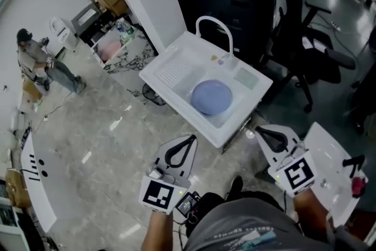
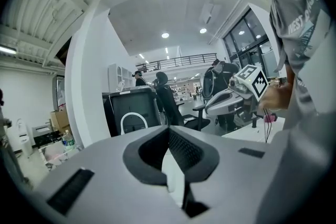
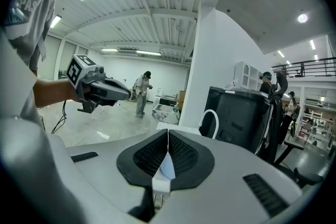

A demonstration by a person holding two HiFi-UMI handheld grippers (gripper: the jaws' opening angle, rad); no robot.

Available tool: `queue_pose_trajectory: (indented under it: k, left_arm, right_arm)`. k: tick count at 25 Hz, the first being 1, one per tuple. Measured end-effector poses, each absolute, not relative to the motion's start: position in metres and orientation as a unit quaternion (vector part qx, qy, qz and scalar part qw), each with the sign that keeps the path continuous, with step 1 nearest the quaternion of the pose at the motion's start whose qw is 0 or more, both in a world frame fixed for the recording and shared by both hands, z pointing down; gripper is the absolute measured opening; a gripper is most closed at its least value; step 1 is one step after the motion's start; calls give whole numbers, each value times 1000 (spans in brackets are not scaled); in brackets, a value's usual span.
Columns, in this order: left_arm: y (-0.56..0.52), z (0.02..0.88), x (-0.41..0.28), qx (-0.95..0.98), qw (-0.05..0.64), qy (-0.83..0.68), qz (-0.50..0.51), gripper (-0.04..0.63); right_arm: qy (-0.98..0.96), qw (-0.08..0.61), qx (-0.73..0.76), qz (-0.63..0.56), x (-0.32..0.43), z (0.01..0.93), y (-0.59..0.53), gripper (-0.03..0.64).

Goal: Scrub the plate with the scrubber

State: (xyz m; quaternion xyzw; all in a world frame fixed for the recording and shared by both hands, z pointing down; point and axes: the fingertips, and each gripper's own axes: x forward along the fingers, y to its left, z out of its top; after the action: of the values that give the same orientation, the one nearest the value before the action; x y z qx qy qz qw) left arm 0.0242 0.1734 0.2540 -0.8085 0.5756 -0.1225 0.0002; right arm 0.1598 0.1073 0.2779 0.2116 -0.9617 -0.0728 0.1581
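Closest to the head camera, below the person's grey shirt, sit the two tongs. The left gripper [image 1: 189, 139] and the right gripper [image 1: 259, 130] both have their jaws pressed together with nothing between them, and each gripper's own view confirms the dark pads meet along a thin line. Both stand short of the white sink [image 1: 198, 125], near its front corner, so I judge the step in hand to be the approach, with nothing picked up yet.

The blue plate [image 1: 211, 96] lies flat in the basin, roughly central, below the arched faucet [image 1: 214, 24]. A pale green pad [image 1: 247, 78] rests on the ledge at the basin's right. It is probably the scrubber, though it is too small to be sure.

To do this well, the right gripper should open before it arrives, come down over the pad from above and close across its narrow side. The left gripper is better placed to pin the plate's near left rim, since a flat plate in a smooth basin will likely slide under scrubbing. Keeping both tongs clear of the faucet on the way in matters too.
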Motion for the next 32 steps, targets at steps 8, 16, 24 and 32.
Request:
queue_pose_trajectory:
  k: [8, 16, 24, 32]
  left_arm:
    - [127, 259, -6, -814, -4, 567, -125, 3]
    - [68, 268, -53, -843, -1, 528, -101, 3]
    - [15, 281, -98, -863, 11, 493, -111, 3]
    - [-17, 293, -124, -883, 9, 459, -97, 3]
  right_arm:
    - [-956, 169, 232, -53, 143, 283, 66, 31]
    - [-944, 190, 264, -59, 95, 281, 26, 31]
    - [-933, 211, 287, -56, 41, 284, -9, 31]
    - [-920, 235, 310, -50, 7, 292, -25, 31]
